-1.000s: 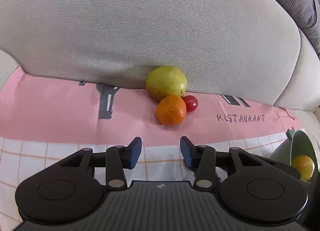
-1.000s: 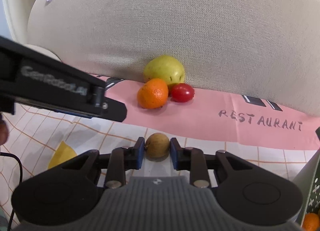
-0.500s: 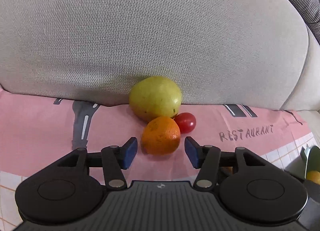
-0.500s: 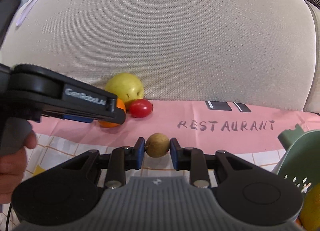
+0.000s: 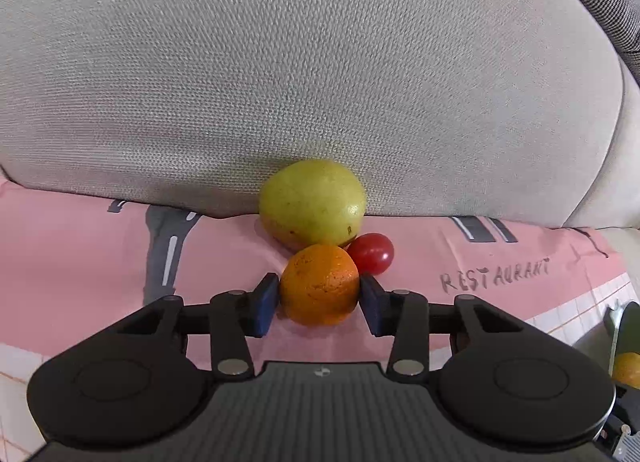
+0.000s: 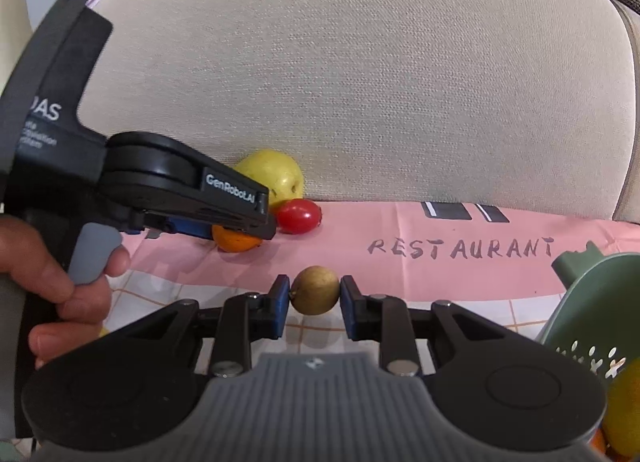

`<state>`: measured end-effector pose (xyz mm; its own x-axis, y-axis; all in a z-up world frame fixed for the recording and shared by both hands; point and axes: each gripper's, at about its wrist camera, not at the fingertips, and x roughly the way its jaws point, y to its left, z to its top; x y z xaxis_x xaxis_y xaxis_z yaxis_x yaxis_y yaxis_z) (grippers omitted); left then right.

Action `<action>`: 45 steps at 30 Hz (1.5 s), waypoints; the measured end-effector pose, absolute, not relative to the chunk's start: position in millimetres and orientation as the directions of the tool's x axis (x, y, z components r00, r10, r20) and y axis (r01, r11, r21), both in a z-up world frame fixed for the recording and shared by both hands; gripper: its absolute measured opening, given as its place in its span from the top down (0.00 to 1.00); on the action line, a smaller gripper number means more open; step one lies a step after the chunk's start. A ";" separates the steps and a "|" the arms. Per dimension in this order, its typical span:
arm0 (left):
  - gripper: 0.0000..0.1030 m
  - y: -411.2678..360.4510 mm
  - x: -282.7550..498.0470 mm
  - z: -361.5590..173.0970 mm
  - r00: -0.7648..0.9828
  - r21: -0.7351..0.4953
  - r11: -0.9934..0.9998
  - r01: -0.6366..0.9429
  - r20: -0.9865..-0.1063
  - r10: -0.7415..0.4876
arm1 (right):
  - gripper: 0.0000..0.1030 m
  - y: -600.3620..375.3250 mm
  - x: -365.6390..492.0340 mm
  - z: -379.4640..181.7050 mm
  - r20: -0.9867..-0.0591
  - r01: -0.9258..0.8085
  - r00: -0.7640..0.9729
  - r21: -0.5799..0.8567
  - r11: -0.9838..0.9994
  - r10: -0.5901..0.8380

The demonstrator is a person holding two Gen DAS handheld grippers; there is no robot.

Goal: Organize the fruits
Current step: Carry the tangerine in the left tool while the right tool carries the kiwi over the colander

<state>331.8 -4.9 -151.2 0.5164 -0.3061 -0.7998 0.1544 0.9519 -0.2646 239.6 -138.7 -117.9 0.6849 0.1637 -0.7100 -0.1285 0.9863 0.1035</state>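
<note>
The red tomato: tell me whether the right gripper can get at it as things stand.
Probably not yet. The right gripper is shut on a small brown fruit, so its jaws are full. The red tomato itself lies uncovered, though the left gripper, shut on the orange, crowds it closely.

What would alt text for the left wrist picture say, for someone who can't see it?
The left gripper is closed on an orange lying on a pink mat. Behind the orange, a yellow-green fruit and a small tomato sit against a beige cushion.
</note>
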 end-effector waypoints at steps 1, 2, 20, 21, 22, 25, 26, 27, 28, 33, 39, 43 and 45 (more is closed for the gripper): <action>0.53 -3.5 327.3 -147.4 0.520 -0.268 0.951 0.155 -0.796 -0.309 | 0.77 -138.5 237.5 -115.1 -0.707 -0.134 0.686 0.106 0.985 0.170; 0.53 -1.9 322.2 -142.9 0.524 -0.272 0.950 0.156 -0.792 -0.313 | 0.77 -138.7 235.7 -112.9 -0.706 -0.140 0.686 0.109 0.984 0.175; 0.53 -32.6 195.1 -42.3 0.580 -0.264 0.919 0.293 -0.715 -0.391 | 0.77 -175.9 140.2 -33.9 -0.673 -0.227 0.706 0.080 0.971 0.220; 0.53 -38.3 189.1 -39.9 0.576 -0.261 0.916 0.305 -0.715 -0.396 | 0.77 -183.0 134.8 -32.0 -0.676 -0.216 0.707 0.073 0.974 0.208; 0.53 -44.3 185.1 -38.8 0.570 -0.257 0.913 0.317 -0.717 -0.400 | 0.77 -190.7 129.5 -30.4 -0.681 -0.202 0.707 0.065 0.977 0.191; 0.53 -66.4 172.4 -37.4 0.549 -0.232 0.902 0.363 -0.729 -0.409 | 0.77 -212.5 115.5 -28.2 -0.704 -0.149 0.696 0.046 0.988 0.138; 0.53 -74.0 167.8 -37.2 0.542 -0.221 0.897 0.382 -0.733 -0.411 | 0.77 -220.9 111.8 -29.2 -0.717 -0.127 0.687 0.039 0.991 0.117; 0.53 -82.6 164.1 -36.9 0.536 -0.208 0.891 0.403 -0.736 -0.414 | 0.77 -226.8 109.2 -30.3 -0.729 -0.112 0.677 0.034 0.993 0.101; 0.53 -90.6 160.5 -37.5 0.530 -0.195 0.885 0.423 -0.739 -0.416 | 0.77 -234.9 106.1 -31.8 -0.741 -0.093 0.666 0.030 0.995 0.085; 0.53 -123.4 148.5 -40.7 0.488 -0.149 0.852 0.501 -0.765 -0.421 | 0.77 -268.9 95.6 -39.7 -0.786 -0.037 0.616 0.040 0.999 0.054; 0.53 -150.5 145.6 -49.0 0.446 -0.093 0.818 0.568 -0.800 -0.401 | 0.77 -288.6 99.3 -50.0 -0.807 -0.012 0.590 0.031 0.999 0.032; 0.53 -164.8 148.3 -55.1 0.433 -0.040 0.805 0.592 -0.827 -0.360 | 0.77 -294.8 102.6 -57.7 -0.814 -0.022 0.581 0.011 1.000 0.022; 0.53 -170.5 151.7 -58.6 0.424 -0.021 0.796 0.605 -0.838 -0.344 | 0.77 -298.2 107.0 -63.2 -0.819 -0.026 0.573 0.011 1.000 0.023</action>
